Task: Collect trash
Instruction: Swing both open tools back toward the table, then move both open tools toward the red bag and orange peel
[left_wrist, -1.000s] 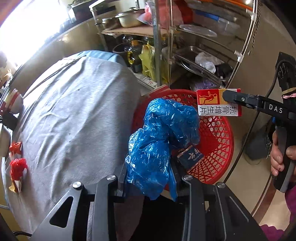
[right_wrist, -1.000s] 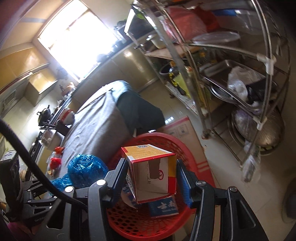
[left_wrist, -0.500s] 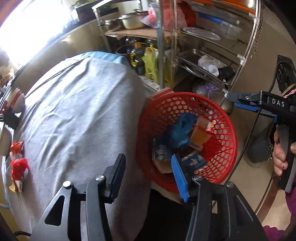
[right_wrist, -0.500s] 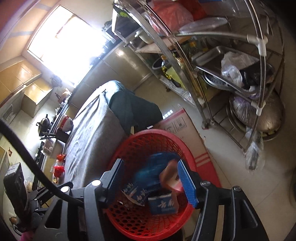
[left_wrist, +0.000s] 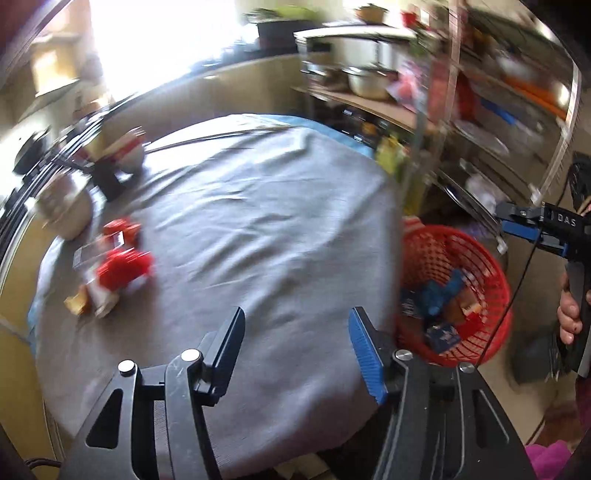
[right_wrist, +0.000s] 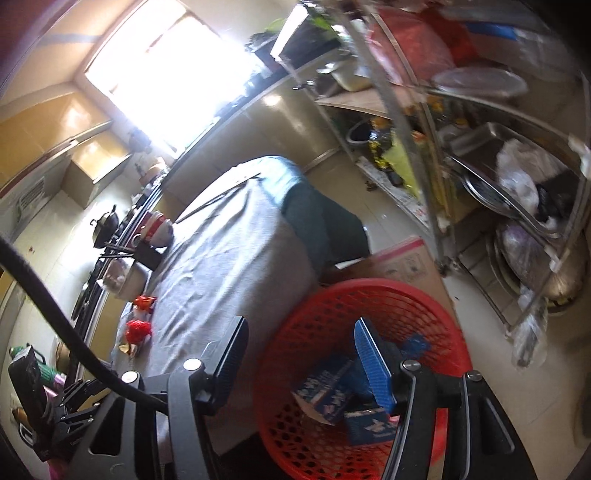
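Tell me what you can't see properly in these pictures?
- Red trash on the table: left wrist view, motion blur smears it, so what it is stays unclear.
- Basket contents: right wrist view, the right tool's blue finger covers part of the boxes.
- Shelf items: left wrist view, blurred.
- Table's near edge: both views, the tools hide it.

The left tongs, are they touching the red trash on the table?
Apart. The left wrist view shows the left tongs open and empty, with bare grey tablecloth between them and the red trash.
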